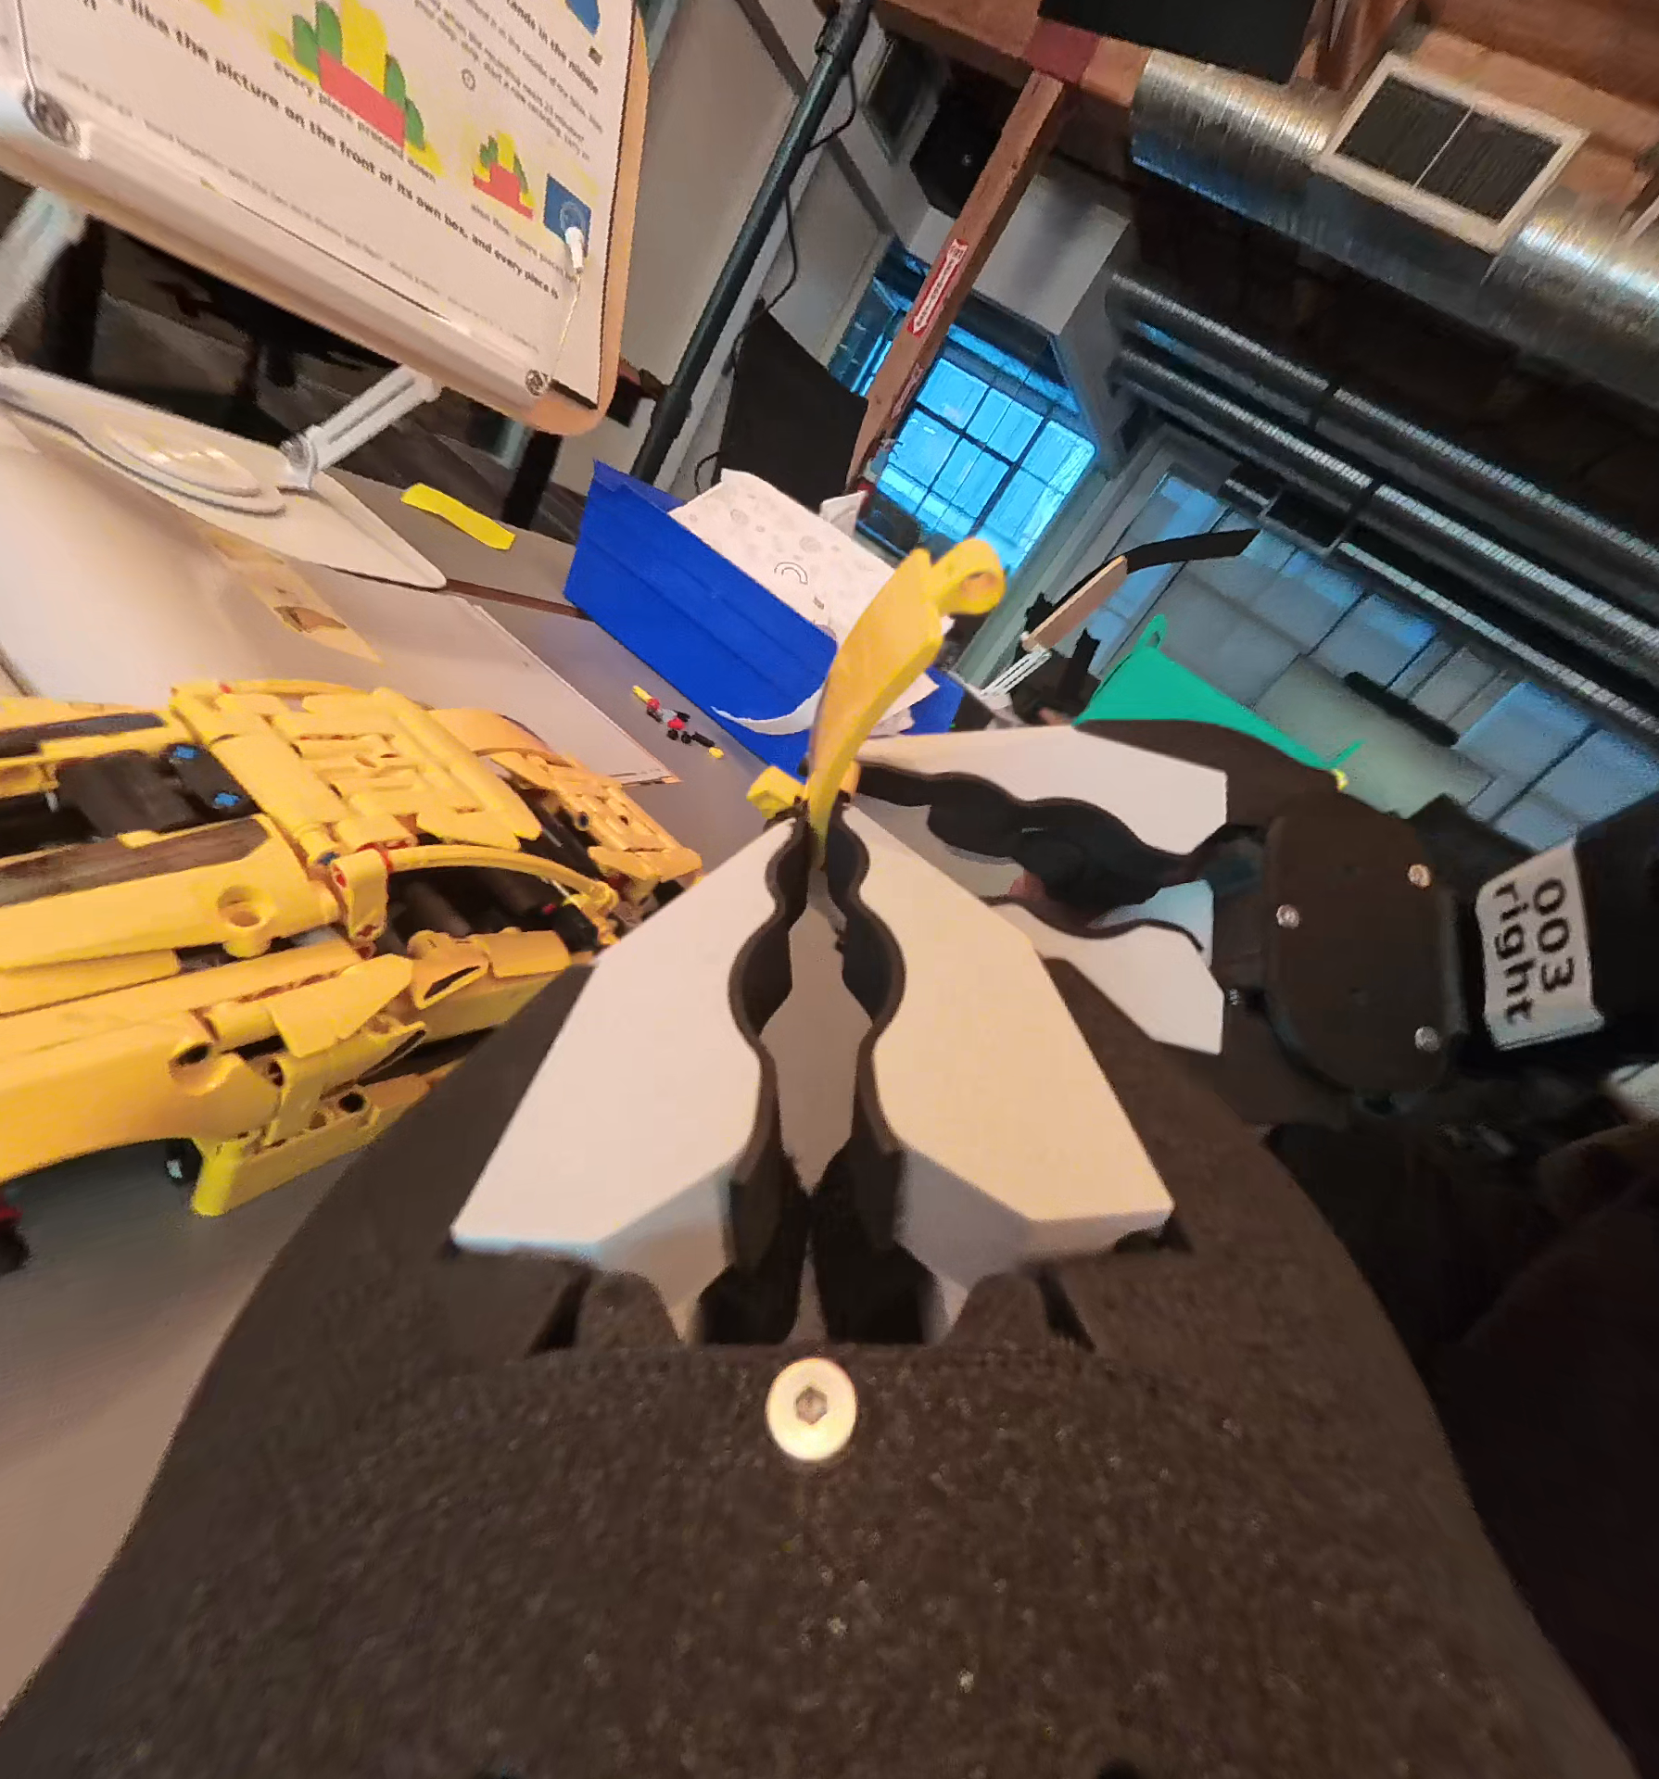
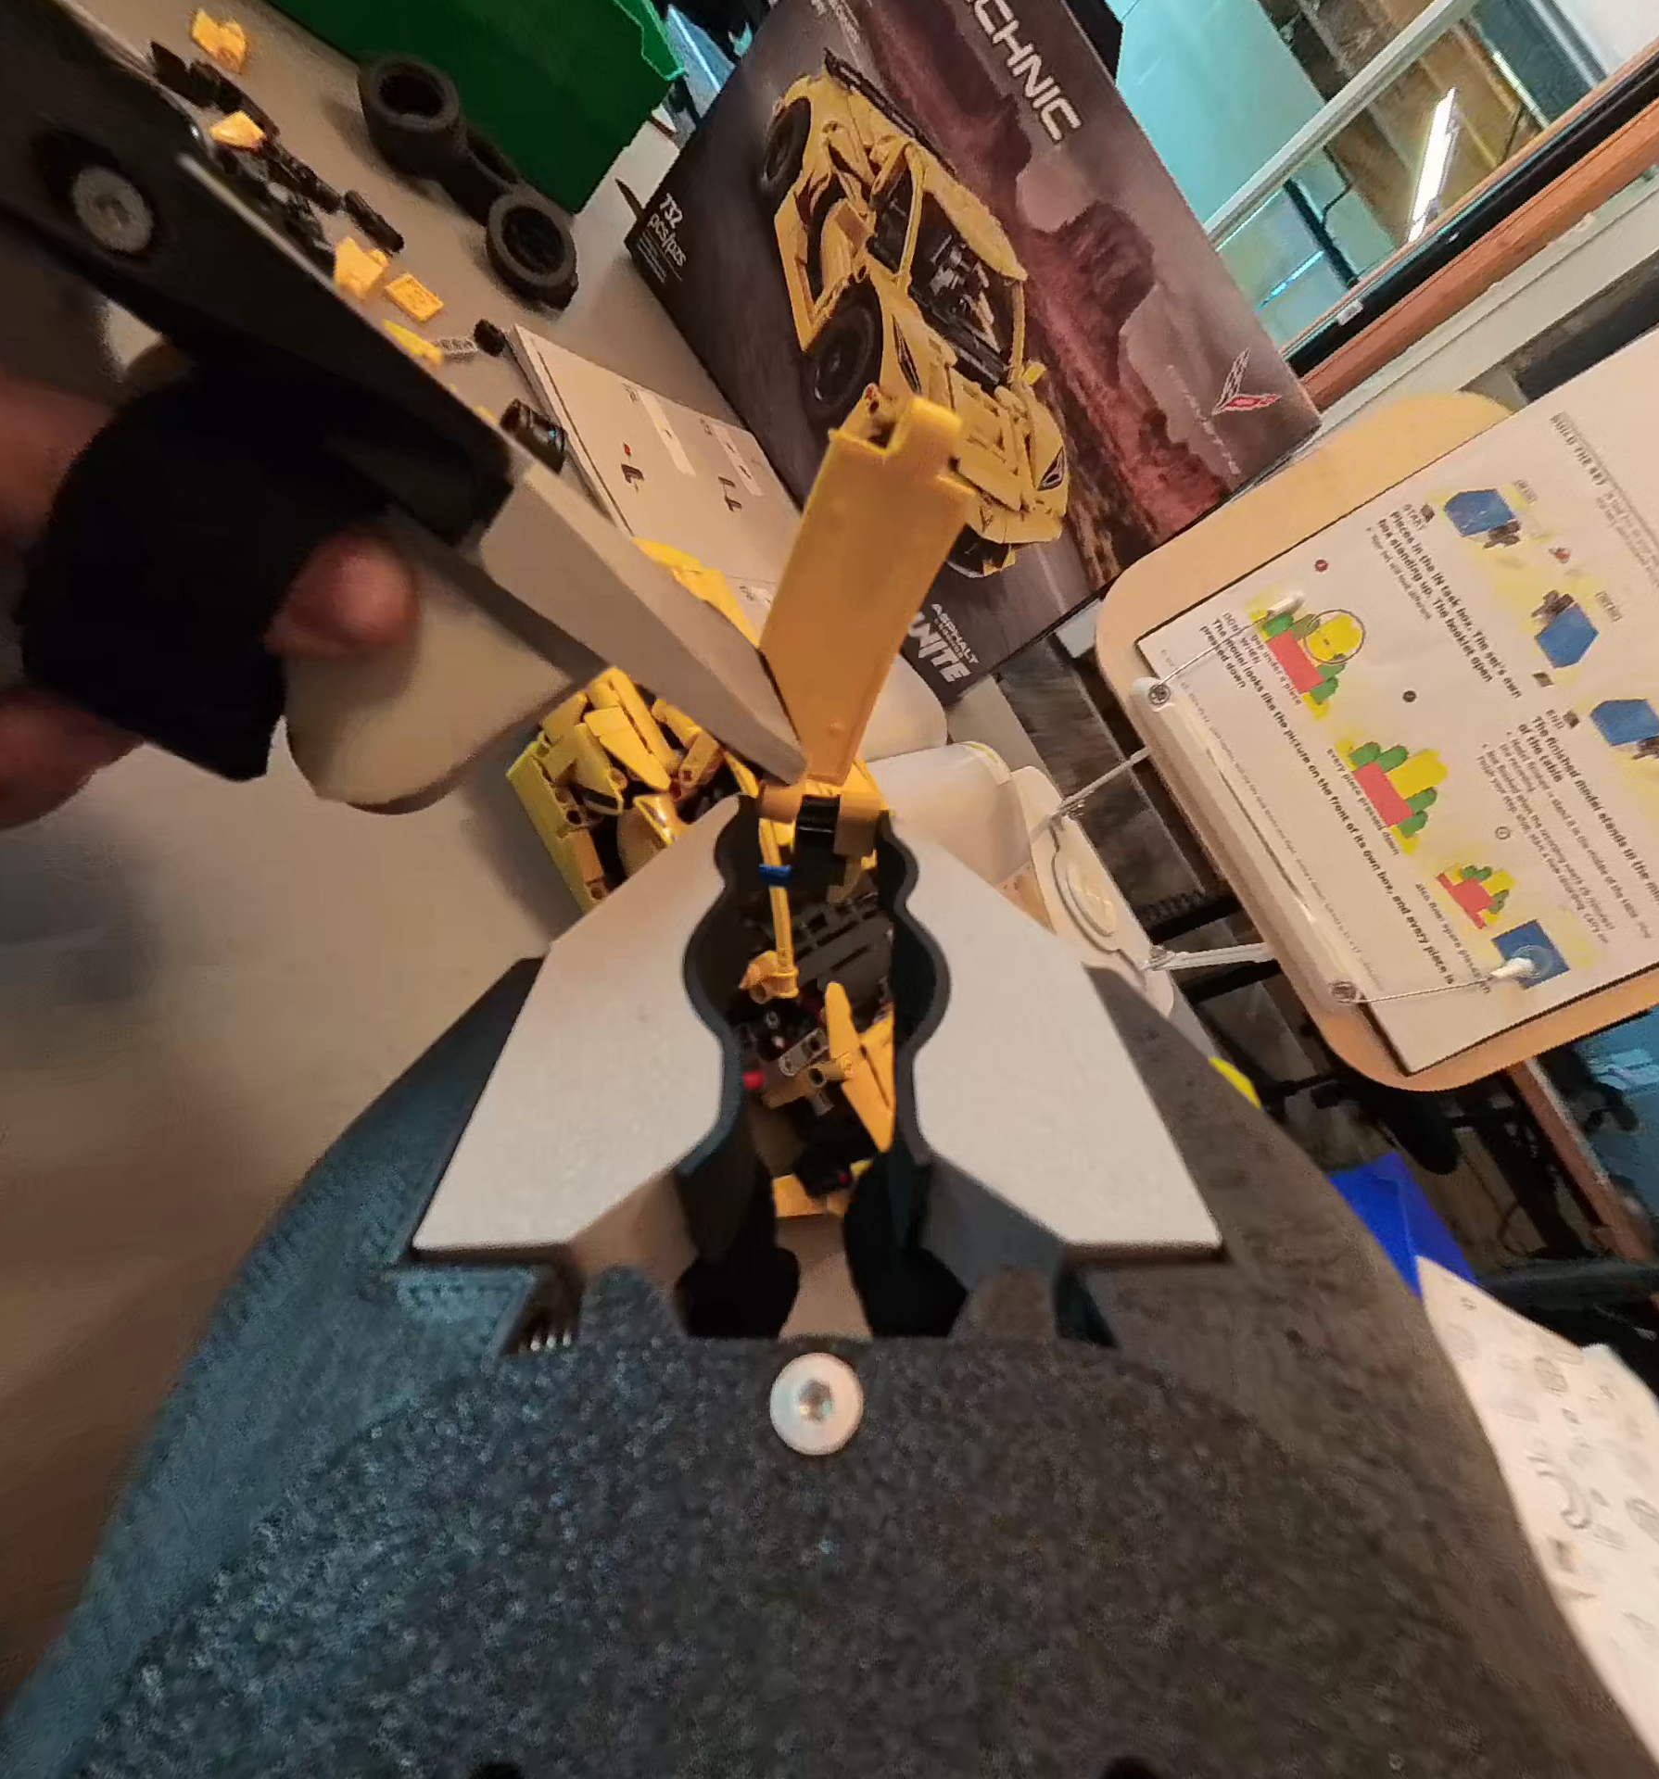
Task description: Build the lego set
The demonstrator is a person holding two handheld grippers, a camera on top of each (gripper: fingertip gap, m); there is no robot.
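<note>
A long yellow curved panel piece (image 1: pixel 888 664) stands up between both grippers, above the table. My left gripper (image 1: pixel 814 830) is shut on its lower end. My right gripper (image 2: pixel 814 820) is shut on the small yellow and black connector at the panel's base (image 2: pixel 818 818); the flat panel (image 2: pixel 859 597) rises above its fingertips. The right gripper also shows in the left wrist view (image 1: pixel 1047 799), coming in from the right. The left gripper's finger (image 2: pixel 614 635) reaches in from the left in the right wrist view. The partly built yellow car (image 1: pixel 229 915) lies on the table to the left, and also shows below my right jaws (image 2: pixel 604 770).
The set's box (image 2: pixel 999 289) stands behind an open instruction booklet (image 2: pixel 662 443). Black tyres (image 2: pixel 527 241) and loose yellow parts (image 2: pixel 363 265) lie by a green bin (image 2: pixel 517 67). A blue bin (image 1: pixel 700 597), small pins (image 1: pixel 676 722) and an instruction board (image 2: pixel 1480 722) are nearby. My left and right fingertips are right by each other.
</note>
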